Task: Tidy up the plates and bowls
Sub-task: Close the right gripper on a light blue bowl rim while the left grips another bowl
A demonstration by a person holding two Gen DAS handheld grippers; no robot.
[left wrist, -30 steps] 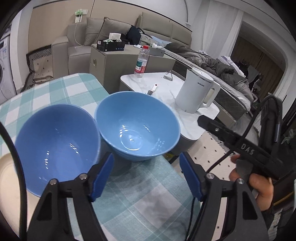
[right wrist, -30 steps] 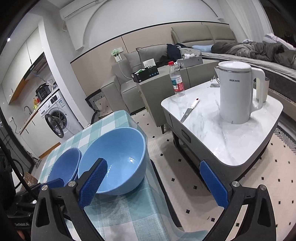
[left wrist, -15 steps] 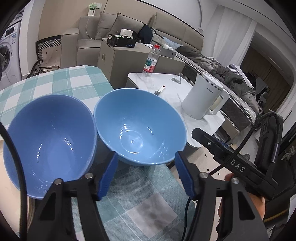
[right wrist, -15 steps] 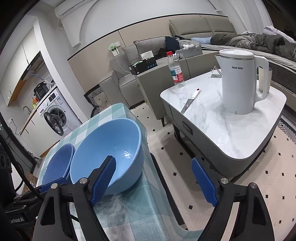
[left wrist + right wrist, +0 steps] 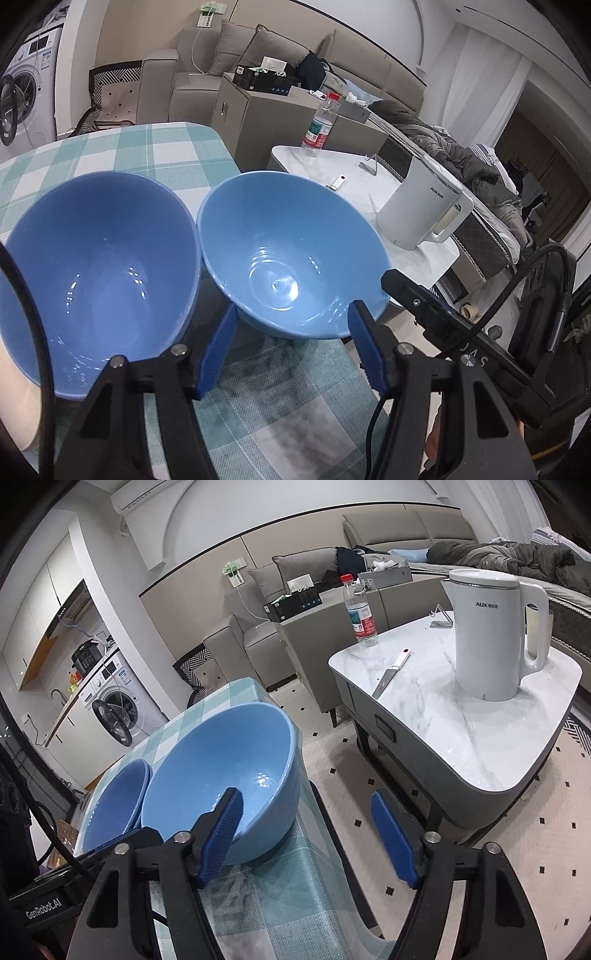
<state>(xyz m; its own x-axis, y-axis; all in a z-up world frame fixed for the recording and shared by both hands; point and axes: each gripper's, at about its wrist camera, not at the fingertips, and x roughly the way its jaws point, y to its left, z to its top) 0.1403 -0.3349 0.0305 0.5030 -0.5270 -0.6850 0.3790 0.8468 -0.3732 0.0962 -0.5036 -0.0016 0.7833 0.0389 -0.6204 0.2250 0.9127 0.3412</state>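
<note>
While both bowls sit rim to rim, your right tongs (image 5: 306,834) close astride the lighter bowl (image 5: 221,771), gripping nothing yet; left tongs (image 5: 291,349) half-open, empty.

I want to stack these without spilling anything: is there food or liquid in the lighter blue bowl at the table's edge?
No, in the left wrist view the lighter blue bowl shows only a bare glossy bottom with light reflections.

Even indoor light, sharp focus, strong fisheye warp, dark corners.
</note>
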